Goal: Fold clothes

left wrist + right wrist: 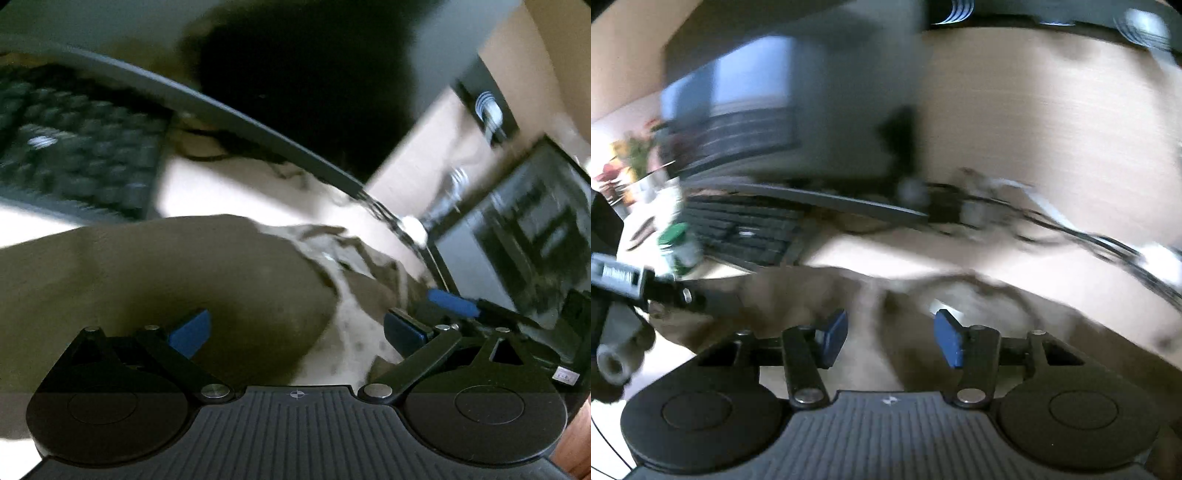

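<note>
Garment (184,280) under left gripper (295,332) — jaws wide; right gripper (890,338) above it too.

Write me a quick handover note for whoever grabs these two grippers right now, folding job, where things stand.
Left gripper: open wide, nothing pinched; the olive-brown garment bulges up between its fingers.
Right gripper: half open, fingers apart with blurred cloth lying between them, no grip visible.
The garment lies rumpled on the light desk, in front of the keyboard and near a laptop.
Done: no neat fold shows.
Left: re-grip an edge with each gripper, fold, flatten. Both views are blurred, so check first.
</note>
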Demonstrator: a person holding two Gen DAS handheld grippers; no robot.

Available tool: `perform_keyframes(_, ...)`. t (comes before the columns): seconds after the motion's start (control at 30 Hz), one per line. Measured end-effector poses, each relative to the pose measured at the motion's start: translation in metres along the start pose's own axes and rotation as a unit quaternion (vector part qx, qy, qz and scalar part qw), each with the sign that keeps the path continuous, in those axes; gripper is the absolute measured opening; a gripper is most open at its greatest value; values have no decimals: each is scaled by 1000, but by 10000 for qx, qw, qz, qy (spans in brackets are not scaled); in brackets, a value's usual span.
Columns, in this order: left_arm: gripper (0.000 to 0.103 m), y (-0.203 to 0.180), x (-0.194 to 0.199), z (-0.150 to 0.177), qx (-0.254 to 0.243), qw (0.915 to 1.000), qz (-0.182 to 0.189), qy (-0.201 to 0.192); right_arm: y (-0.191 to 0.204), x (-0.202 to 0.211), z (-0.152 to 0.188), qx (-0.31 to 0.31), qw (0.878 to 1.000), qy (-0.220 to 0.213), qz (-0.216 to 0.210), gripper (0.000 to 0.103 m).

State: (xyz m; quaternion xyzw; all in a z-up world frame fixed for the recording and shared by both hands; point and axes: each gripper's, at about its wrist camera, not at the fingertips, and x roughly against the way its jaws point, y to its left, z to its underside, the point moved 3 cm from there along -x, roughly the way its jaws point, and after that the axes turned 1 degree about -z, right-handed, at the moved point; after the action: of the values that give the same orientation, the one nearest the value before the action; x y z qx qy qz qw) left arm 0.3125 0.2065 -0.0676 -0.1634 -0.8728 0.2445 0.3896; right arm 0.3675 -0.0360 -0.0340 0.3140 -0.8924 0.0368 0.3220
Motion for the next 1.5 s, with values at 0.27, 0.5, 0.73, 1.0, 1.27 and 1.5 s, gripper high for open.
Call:
perform_keyframes(0.27, 103, 35, 53, 13, 387, 9987, -218, -235, 12, -92, -14, -381, 9953, 797, -405, 52)
perform_keyframes(0.5, 103, 55, 81, 19, 587, 9971, -307, -373, 49, -99, -49, 558, 9980, -283, -120, 51)
perform_keyframes(0.73, 103, 43, 75, 17, 295, 9993, -120, -182, 57, -61, -23, 737, 9968, -77, -314, 68)
perform_keyframes(1.0, 103, 20, 17, 11, 46, 9997, 114, 197, -25, 30, 40, -352, 9945, 179, 966, 80)
perform_keyframes(1.27, 103, 44, -14, -6, 103, 9985, -404, 354, -35, 38, 103, -1602, 9823, 412, 878, 80)
perform_keyframes(1.5, 103, 67, 13, -14, 62, 9935, -1083, 347, -19, 108, 107, -1406, 9691, -182, 2020, 63)
